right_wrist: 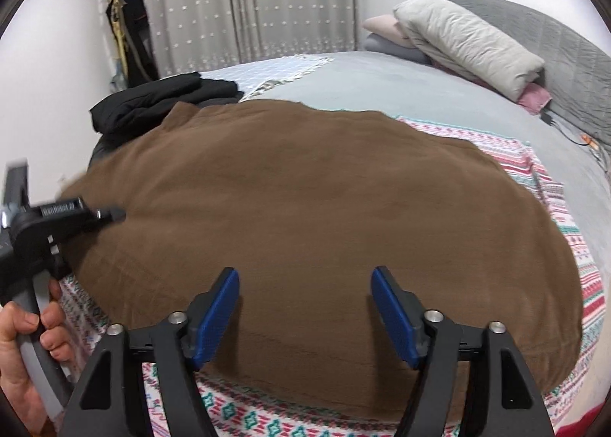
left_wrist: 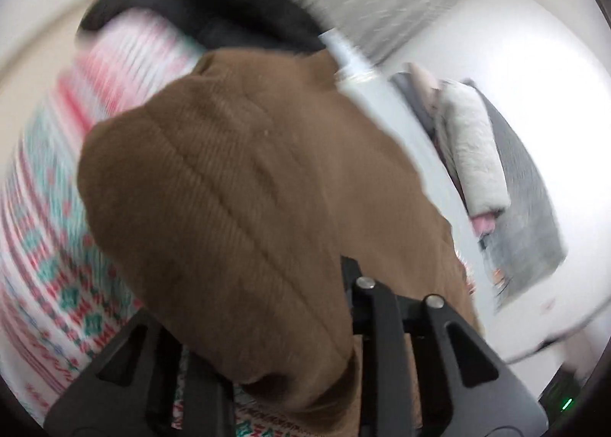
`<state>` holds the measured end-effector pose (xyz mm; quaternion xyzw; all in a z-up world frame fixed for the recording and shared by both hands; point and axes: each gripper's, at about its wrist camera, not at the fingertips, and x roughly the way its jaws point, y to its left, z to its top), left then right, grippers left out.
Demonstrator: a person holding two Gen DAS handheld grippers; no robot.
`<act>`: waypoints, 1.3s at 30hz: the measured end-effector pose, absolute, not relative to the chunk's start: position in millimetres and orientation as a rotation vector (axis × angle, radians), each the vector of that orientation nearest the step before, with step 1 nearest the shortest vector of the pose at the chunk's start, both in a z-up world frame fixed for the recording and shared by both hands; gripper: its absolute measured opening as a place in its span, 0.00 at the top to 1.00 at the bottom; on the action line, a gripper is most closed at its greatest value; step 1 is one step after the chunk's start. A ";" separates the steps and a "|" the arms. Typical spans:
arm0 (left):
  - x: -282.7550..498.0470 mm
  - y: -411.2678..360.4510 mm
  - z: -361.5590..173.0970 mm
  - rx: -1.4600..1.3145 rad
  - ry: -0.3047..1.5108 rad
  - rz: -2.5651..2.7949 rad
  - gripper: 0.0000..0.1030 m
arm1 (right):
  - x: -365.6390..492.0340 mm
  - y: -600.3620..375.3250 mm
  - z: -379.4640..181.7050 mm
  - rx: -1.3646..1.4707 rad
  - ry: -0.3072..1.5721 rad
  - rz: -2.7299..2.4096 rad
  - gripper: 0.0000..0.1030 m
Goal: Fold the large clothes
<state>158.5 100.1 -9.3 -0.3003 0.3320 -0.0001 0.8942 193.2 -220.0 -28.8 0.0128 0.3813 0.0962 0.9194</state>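
Brown garment (right_wrist: 305,215): corduroy-looking cloth is lying spread wide over the patterned blanket (right_wrist: 565,230) on the bed (right_wrist: 382,78), filling the middle of the right wrist view.
Left gripper (right_wrist: 114,213): coming in at nine o'clock in the right wrist view, a hand (right_wrist: 23,353) is gripping its handle; in its own blurred view a bunched fold of the brown cloth is sitting between its jaws, pinched narrow.
Right gripper (right_wrist: 305,307): hovering at six o'clock, blue pads (right_wrist: 217,314) standing apart, nothing between them, brown cloth beneath.
Black clothes (right_wrist: 160,101): lying piled at ten o'clock, touching the garment's far edge.
Pillows (right_wrist: 469,43): resting stacked at two o'clock against the grey headboard (right_wrist: 573,55).
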 end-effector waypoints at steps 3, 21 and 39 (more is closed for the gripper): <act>156.6 75.1 21.4 -0.496 0.605 -0.057 0.77 | 195.0 -214.9 -32.3 0.031 0.801 0.241 0.54; 160.0 -77.9 92.7 -0.041 0.441 -0.474 0.78 | 221.8 -254.5 -49.1 0.300 0.974 0.347 0.65; 111.2 -194.9 -17.0 0.526 0.650 -0.884 0.22 | 190.7 -467.1 -58.6 0.934 0.830 0.039 0.48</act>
